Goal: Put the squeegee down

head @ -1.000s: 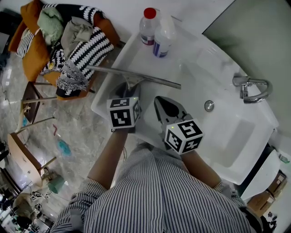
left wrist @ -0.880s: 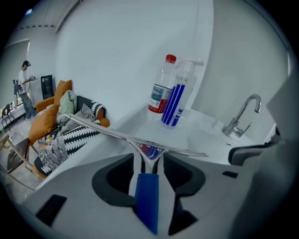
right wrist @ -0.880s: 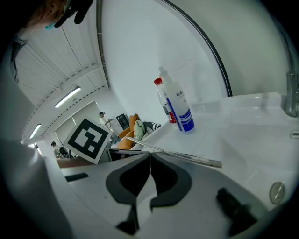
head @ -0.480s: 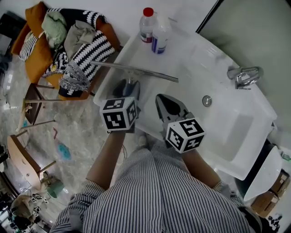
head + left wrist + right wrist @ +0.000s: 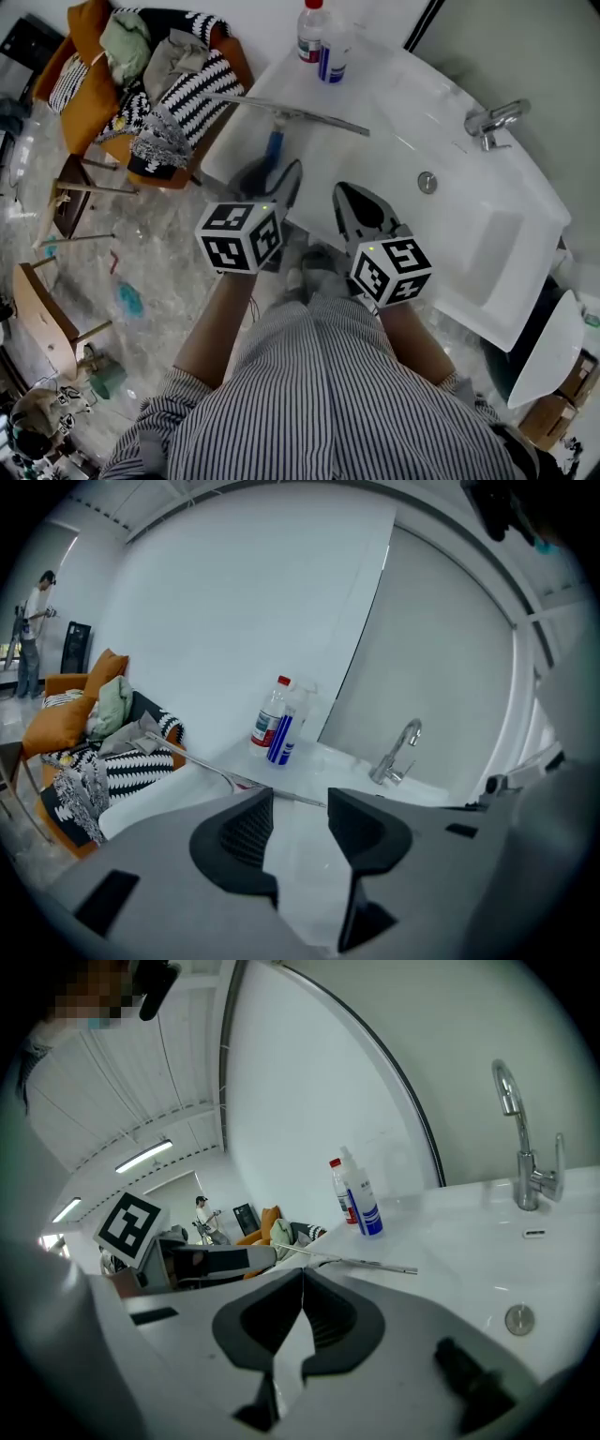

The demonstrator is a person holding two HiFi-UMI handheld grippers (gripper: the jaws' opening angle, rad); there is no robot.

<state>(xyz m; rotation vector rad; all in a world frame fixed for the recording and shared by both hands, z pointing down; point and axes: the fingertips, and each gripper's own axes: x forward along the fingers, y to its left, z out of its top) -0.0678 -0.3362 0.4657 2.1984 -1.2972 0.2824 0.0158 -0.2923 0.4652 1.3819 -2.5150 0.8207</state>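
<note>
The squeegee [image 5: 291,110] lies on the white sink counter [image 5: 394,103]. Its long metal blade points toward the chair and its blue handle [image 5: 273,145] toward me. My left gripper [image 5: 274,184] hovers just short of the handle, open, with nothing between its jaws. In the left gripper view the blade [image 5: 211,767] shows beyond the left gripper [image 5: 300,803]. To the right, my right gripper [image 5: 352,202] is shut and empty over the counter's front edge. The right gripper view shows the squeegee [image 5: 352,1261] ahead of the right gripper [image 5: 302,1279].
A red-capped bottle [image 5: 312,28] and a white spray bottle [image 5: 333,52] stand at the counter's far corner. The faucet [image 5: 492,120] and a drain [image 5: 427,182] are to the right. A chair [image 5: 141,84] piled with clothes stands left of the counter.
My left gripper has opened, let go of the squeegee handle and drawn back toward me. The squeegee now rests on the counter with its blue handle showing.
</note>
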